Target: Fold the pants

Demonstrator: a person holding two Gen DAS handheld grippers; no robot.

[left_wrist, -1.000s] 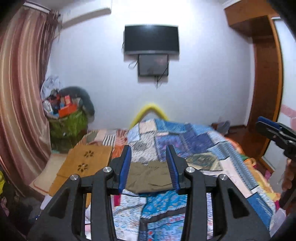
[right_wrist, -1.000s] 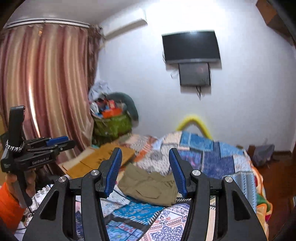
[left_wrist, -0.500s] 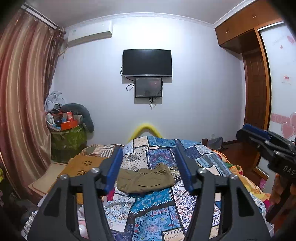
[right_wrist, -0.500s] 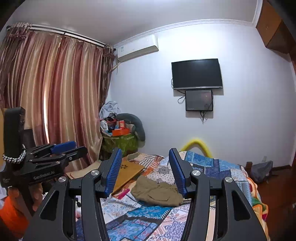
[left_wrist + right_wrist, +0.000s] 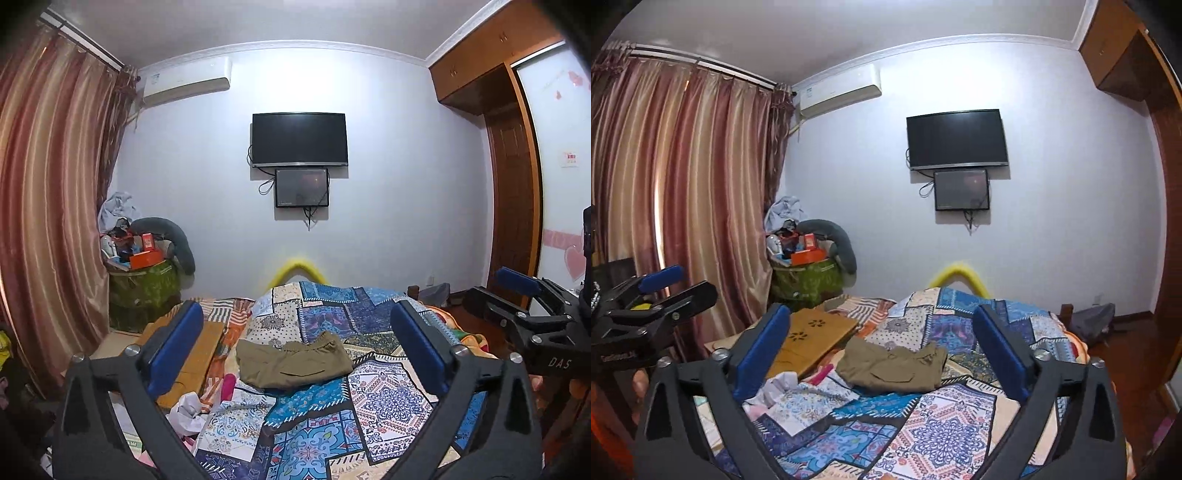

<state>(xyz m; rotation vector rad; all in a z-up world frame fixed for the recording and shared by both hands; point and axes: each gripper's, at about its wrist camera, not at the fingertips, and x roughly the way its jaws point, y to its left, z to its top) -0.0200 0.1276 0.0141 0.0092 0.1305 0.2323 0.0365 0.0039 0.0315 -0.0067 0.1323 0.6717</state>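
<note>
"DAS" lettering marks my right gripper (image 5: pixel 532 295); both it and my left gripper (image 5: pixel 295 350), narrower a second ago, are opening, empty; folded olive pants (image 5: pixel 291 360) lie on the patchwork quilt (image 5: pixel 388 398)

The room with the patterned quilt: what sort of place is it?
Most likely a home bedroom: a bed under a patchwork quilt, a wall-mounted television, and long curtains beside it.

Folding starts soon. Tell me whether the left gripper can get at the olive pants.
Probably yes: the left gripper, jaws opening and empty, faces the olive pants lying apart on the quilt, nothing between.
</note>
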